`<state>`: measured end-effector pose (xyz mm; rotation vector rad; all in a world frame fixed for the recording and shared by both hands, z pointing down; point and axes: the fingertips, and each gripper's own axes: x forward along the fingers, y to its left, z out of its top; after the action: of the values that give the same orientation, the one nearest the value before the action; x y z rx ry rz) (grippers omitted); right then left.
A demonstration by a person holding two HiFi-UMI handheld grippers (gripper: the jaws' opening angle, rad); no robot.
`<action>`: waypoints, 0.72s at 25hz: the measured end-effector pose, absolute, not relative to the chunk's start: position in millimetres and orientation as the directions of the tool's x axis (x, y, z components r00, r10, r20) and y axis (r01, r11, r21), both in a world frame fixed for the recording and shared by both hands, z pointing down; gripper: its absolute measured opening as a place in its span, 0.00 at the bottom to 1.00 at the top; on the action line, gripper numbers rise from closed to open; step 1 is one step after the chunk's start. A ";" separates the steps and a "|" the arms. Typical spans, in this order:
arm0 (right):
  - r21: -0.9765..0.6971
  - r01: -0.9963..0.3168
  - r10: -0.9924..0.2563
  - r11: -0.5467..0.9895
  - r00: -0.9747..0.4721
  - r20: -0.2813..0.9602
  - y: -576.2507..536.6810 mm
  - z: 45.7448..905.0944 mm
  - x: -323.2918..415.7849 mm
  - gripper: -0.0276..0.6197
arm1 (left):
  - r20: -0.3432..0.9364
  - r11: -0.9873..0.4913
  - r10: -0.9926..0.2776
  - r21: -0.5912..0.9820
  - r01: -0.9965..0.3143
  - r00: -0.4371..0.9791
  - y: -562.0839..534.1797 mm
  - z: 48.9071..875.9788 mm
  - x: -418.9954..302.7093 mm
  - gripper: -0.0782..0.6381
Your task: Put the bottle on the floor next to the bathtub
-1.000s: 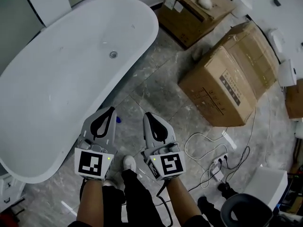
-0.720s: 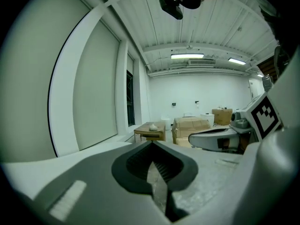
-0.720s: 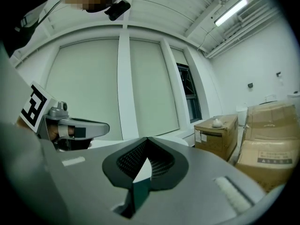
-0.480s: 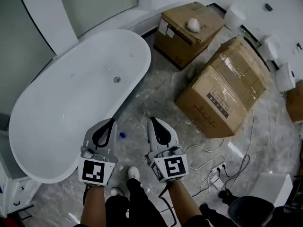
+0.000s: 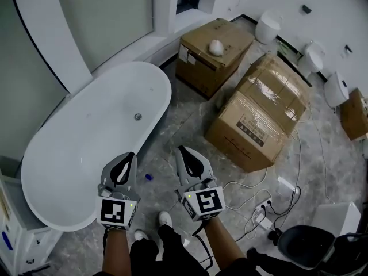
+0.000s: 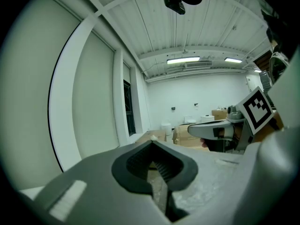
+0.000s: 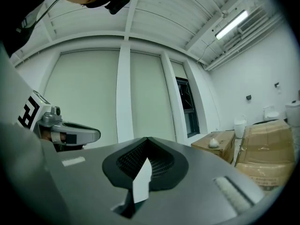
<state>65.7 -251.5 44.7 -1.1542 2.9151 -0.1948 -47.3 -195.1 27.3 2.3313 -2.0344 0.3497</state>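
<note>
I judge the job done. The bottle (image 5: 148, 177), only a small blue spot from above, sits on the floor (image 5: 184, 117) just beside the bathtub (image 5: 86, 142), at its right side. My left tool (image 5: 129, 155) and right tool (image 5: 181, 150) each have jaws together on nothing, held above the floor.

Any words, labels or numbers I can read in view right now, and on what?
No text is legible.
Large cardboard box: dark print on its side, too small to read.
Smaller cardboard box: white sticker, too blurred to read.
</note>
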 end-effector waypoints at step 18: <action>-0.045 -0.747 -0.748 0.663 -0.664 0.002 -160.8 -50.4 52.2 0.08 | 0.089 -0.243 -0.968 -0.118 -0.963 0.233 -115.1 -50.6 -52.5 0.11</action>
<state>52.2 -160.8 -50.4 -1.2815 2.8499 -0.0652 -52.5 -115.1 -50.6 2.4968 -1.9556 0.2272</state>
